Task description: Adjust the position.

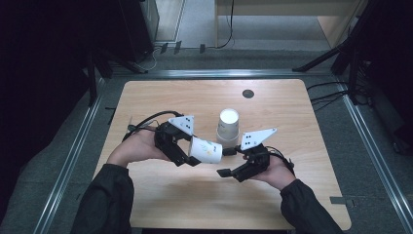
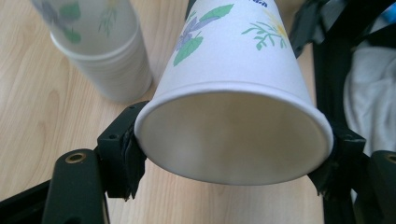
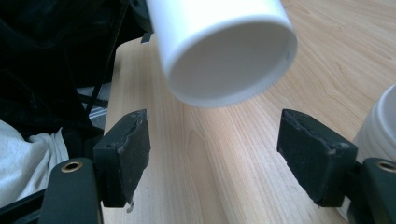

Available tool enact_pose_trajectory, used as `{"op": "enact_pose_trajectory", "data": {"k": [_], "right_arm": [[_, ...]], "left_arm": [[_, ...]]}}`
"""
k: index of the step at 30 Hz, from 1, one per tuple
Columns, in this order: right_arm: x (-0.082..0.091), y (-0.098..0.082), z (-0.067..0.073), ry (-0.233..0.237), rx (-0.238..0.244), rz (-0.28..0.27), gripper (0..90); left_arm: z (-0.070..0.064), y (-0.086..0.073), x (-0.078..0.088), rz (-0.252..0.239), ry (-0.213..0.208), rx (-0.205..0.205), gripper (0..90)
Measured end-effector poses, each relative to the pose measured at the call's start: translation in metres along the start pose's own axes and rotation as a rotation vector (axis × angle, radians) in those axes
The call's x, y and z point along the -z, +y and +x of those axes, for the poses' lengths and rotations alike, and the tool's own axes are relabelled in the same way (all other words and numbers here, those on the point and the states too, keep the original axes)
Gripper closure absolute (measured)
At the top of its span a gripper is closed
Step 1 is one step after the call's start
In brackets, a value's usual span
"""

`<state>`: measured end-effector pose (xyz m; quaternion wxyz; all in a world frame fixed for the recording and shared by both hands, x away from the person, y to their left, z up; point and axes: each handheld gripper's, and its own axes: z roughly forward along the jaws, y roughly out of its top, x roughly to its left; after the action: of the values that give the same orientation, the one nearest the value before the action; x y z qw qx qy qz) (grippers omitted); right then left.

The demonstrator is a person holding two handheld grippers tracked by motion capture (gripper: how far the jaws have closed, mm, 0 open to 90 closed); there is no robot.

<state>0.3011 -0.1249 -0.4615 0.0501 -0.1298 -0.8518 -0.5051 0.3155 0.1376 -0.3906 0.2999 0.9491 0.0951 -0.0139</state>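
Nearest the person, two dark sleeves come in over the table (image 1: 160, 204), a pale wood-grain top, smooth and matte with rounded corners. The left gripper (image 1: 187, 153) is clamped on a cup (image 1: 207, 150), held sideways above the table between the two hands; in the left gripper view the black padded jaws pinch the cup (image 2: 233, 93) at its rolled rim, one on each side, mouth toward the camera. It is a thin paper cup, white, tapered, printed with green leaves and small flowers, and looks empty. It will likely be very light and easy to crush: the rim is the stiffest place to grip, the mid-wall would buckle under a hard squeeze, and the coated paper may slip on a loose hold. The right gripper (image 1: 229, 163) hangs wide open and holds nothing, jaws spread just beside the cup's base. From the right gripper view that flat white base (image 3: 231, 60) points straight at the gap, above and ahead of the worn rubber pads (image 3: 133, 149). A gentle close low on the wall near the base looks the safest second hold. Just behind stands the stack (image 1: 228, 127), several like cups nested upright, their rims a ribbed band. Farther off, a small dark disc (image 1: 248, 93) sits flush in the table near its far edge.
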Motion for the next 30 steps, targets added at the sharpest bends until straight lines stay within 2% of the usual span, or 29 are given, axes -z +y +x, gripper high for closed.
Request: {"op": "enact_pose_trajectory", "data": {"k": [2, 13, 18, 22, 23, 30], "right_arm": [[-0.005, 0.000, 0.000, 0.003, 0.007, 0.014, 25.4], [-0.024, -0.001, 0.001, 0.020, 0.014, 0.073, 24.4], [-0.034, -0.002, 0.000, 0.016, 0.023, 0.100, 24.5], [-0.039, -0.003, 0.000, 0.014, 0.026, 0.118, 24.6], [-0.041, -0.004, 0.001, 0.017, 0.031, 0.130, 24.5], [-0.046, -0.003, 0.004, 0.027, 0.040, 0.137, 25.6]], "left_arm": [[0.000, -0.001, -0.005, 0.035, 0.000, -0.002, 25.2], [-0.004, -0.001, -0.017, 0.137, -0.001, -0.017, 25.2], [-0.004, 0.000, -0.025, 0.190, 0.000, 0.011, 25.2], [-0.007, 0.001, -0.033, 0.237, 0.003, 0.001, 25.2], [-0.007, 0.003, -0.036, 0.266, 0.001, -0.014, 25.2], [-0.011, 0.008, -0.042, 0.294, -0.028, -0.005, 25.2]]}}
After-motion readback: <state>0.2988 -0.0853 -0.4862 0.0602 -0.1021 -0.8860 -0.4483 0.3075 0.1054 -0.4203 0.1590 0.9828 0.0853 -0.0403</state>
